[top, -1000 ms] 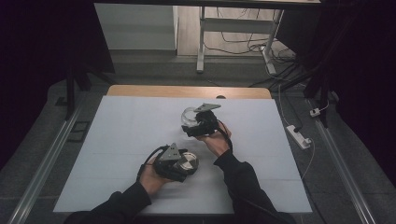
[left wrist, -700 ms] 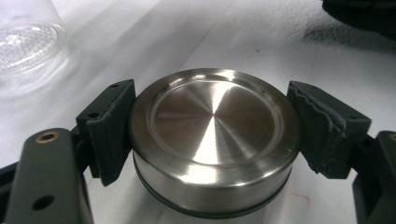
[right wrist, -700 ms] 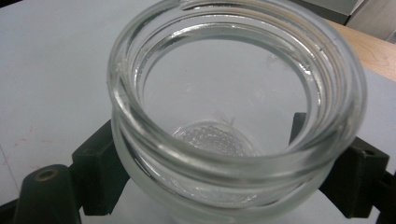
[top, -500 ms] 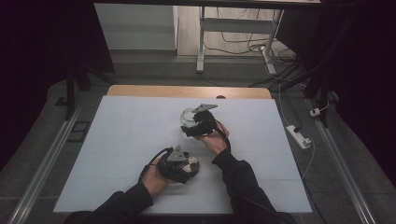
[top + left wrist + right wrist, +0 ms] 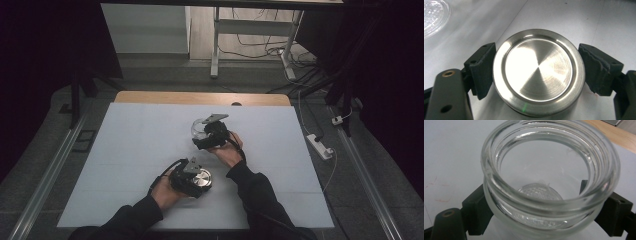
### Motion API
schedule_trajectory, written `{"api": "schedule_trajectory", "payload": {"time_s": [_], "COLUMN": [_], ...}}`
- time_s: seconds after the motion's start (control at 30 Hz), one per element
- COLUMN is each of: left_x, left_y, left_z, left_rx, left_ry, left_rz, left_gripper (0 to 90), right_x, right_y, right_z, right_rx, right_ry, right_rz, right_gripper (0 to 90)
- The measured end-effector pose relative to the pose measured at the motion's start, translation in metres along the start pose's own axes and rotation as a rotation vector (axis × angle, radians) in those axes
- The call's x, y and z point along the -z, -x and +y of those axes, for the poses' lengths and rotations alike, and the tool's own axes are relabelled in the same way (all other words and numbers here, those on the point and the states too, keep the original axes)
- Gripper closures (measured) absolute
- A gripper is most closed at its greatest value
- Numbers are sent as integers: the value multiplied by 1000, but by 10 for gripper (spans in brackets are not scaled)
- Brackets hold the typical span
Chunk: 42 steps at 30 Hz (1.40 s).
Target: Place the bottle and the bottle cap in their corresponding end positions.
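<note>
A round brushed-steel lid (image 5: 539,67) sits between the black pads of my left gripper (image 5: 536,75). Both pads touch its rim, though the jaws have just eased open slightly. In the high view the lid (image 5: 203,177) is low over the white mat at front centre, in my left gripper (image 5: 196,181). Farther back, my right gripper (image 5: 201,135) is shut on a clear glass jar (image 5: 198,128). The jar (image 5: 499,185) is empty and open-mouthed. Its body is clamped between the pads of my right gripper (image 5: 546,215), whose jaws have also just eased slightly.
A white mat (image 5: 125,165) covers the table, with a wooden edge (image 5: 200,98) at the far side. A power strip (image 5: 320,146) and cables lie on the floor to the right. Metal rails (image 5: 47,175) run along both sides. Patterned clear glass (image 5: 434,15) shows at that view's top left.
</note>
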State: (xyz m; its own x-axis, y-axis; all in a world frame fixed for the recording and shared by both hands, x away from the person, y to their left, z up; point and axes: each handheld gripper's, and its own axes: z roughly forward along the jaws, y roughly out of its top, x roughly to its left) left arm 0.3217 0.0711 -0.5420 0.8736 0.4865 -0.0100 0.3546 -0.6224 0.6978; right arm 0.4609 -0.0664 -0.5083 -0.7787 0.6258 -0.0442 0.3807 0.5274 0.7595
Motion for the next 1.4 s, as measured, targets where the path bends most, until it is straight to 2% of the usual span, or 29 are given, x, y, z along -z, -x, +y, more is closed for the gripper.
{"api": "schedule_trajectory", "payload": {"time_s": [0.2,0.27,0.37,0.53,0.63,0.77,0.9,1.07,1.27,1.4], "left_x": [0,0,3,12,19,27,36,46,59,65], "left_y": [-1,-2,-4,-5,-7,-10,-12,-12,-15,-16], "left_z": [0,0,-1,1,0,-1,-2,-6,-13,-18], "left_rx": [23,32,53,71,84,107,118,124,146,162], "left_ry": [6,12,29,60,73,92,97,90,93,91], "left_rz": [-9,-8,-37,-43,-46,-76,-94,-91,-84,-78], "left_gripper": [199,196,167,123,105,86,64,42,26,16], "right_x": [0,0,0,4,9,19,26,37,49,58], "right_y": [-1,-1,-2,-1,0,-1,-3,-5,-5,-7], "right_z": [0,0,1,0,0,-1,-3,-7,-12,-17], "right_rx": [-8,-9,-12,-9,-8,-25,-23,-12,-54,-67], "right_ry": [-9,-10,-26,-31,-28,-2,0,11,34,37], "right_rz": [-4,1,11,20,27,56,63,57,67,92], "right_gripper": [141,118,79,32,12,4,1,0,0,0]}}
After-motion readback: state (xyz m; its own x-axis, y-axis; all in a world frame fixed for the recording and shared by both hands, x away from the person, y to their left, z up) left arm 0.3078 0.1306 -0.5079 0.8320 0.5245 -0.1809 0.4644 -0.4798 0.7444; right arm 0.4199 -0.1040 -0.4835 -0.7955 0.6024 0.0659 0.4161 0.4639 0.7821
